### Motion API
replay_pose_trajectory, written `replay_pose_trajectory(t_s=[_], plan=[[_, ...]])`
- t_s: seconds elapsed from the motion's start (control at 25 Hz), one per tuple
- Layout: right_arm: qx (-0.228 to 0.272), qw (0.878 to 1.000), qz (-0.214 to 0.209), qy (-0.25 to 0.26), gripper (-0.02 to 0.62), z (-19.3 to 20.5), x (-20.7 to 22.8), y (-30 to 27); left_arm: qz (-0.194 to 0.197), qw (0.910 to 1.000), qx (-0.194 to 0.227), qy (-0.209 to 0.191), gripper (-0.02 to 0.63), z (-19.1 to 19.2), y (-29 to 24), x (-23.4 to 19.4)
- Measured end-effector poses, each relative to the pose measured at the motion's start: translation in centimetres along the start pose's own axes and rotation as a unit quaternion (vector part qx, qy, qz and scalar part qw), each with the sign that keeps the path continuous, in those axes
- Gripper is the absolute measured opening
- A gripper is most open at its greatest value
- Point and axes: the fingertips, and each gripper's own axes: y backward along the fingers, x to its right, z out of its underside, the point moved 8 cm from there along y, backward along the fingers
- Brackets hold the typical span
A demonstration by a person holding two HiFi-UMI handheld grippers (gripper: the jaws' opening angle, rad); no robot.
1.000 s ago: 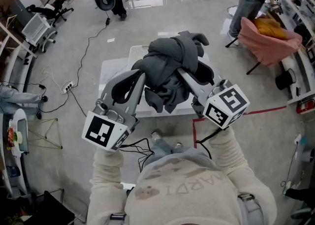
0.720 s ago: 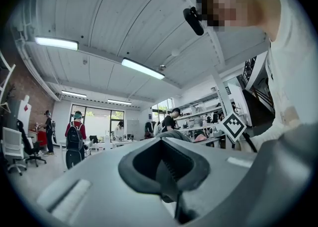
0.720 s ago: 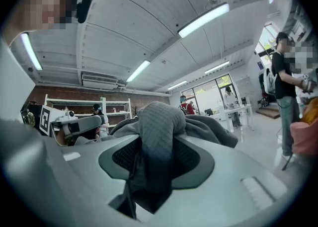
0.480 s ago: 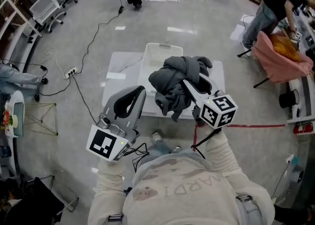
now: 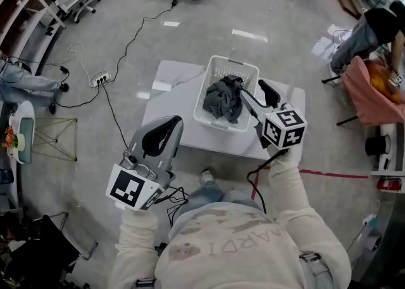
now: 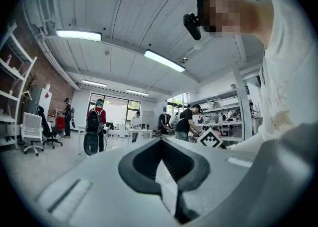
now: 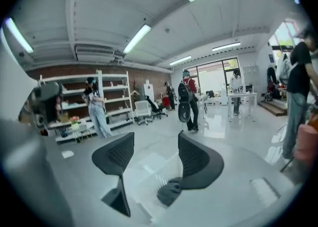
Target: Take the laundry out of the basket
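A white slatted laundry basket [image 5: 247,69] stands on a white table [image 5: 166,101]. A crumpled grey garment [image 5: 223,99] lies inside it. My right gripper [image 5: 253,93] hovers over the basket's right rim, open, with nothing between its fingers. In the right gripper view the open gripper [image 7: 155,141] frames the basket [image 7: 149,179] and the grey garment [image 7: 170,192] below. My left gripper [image 5: 171,122] is held near the table's front left, away from the basket, shut and empty. In the left gripper view this gripper [image 6: 160,140] points up at the room and shows no laundry.
A power strip [image 5: 100,80] and black cables lie on the floor left of the table. A red tape line [image 5: 329,173] runs along the floor at the right. A person [image 5: 376,22] stands beside a pink-draped stand [image 5: 373,95] at far right. Shelves [image 5: 19,3] line the left wall.
The grey garment, held up by both grippers, then by the right alone, now lies in the basket. The right gripper has opened and let go. The left pulled back.
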Motion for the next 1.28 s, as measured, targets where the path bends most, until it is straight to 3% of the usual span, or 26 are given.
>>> replay_pose_trajectory(t_s=[0.08,0.2,0.28,0.4,0.48,0.64,0.84,0.92,1.04,1.16,1.28], plan=[[0.074,0.996,-0.035,-0.028,0.316,-1.5,-1.3,2.8,0.017,0.9998,0.005,0.003,0.000,0.4,-1.1,-0.6],[0.180,0.981,-0.061,-0.041,0.295,-4.9,-2.6,8.7,0.047,0.9984,0.027,0.017,0.000,0.6,-3.5,0.0],[0.236,0.969,-0.055,-0.048,0.238,-7.1,-3.4,13.4,0.066,0.9965,0.043,0.028,0.000,0.4,-4.9,1.3],[0.292,0.955,-0.035,-0.048,0.103,-9.3,-4.3,20.0,0.081,0.9947,0.056,0.029,0.000,-0.5,-5.9,3.8],[0.306,0.951,-0.012,-0.026,0.028,-9.5,-5.1,23.6,0.084,0.9945,0.058,0.023,0.000,-1.1,-5.6,6.0],[0.304,0.952,-0.010,0.026,0.026,-7.4,-7.3,30.5,0.104,0.9914,0.076,0.020,0.000,-2.6,-3.8,11.6],[0.297,0.954,-0.032,0.027,0.026,-4.3,-9.3,38.9,0.099,0.9871,0.126,0.004,0.000,-4.9,0.1,21.3],[0.294,0.954,-0.058,0.022,0.026,-3.4,-9.4,41.4,0.084,0.9895,0.117,-0.013,0.000,-5.4,1.7,25.8],[0.309,0.944,-0.118,-0.016,0.026,-2.3,-10.5,42.6,0.048,0.9948,0.072,-0.054,0.000,-5.5,5.4,30.8],[0.325,0.932,-0.158,-0.032,0.028,-0.7,-14.0,42.4,0.027,0.9952,0.032,-0.088,0.000,-5.0,10.4,32.3],[0.323,0.931,-0.168,-0.012,0.028,0.3,-17.2,42.8,0.007,0.9954,0.038,-0.087,0.000,-5.8,13.9,31.9]])
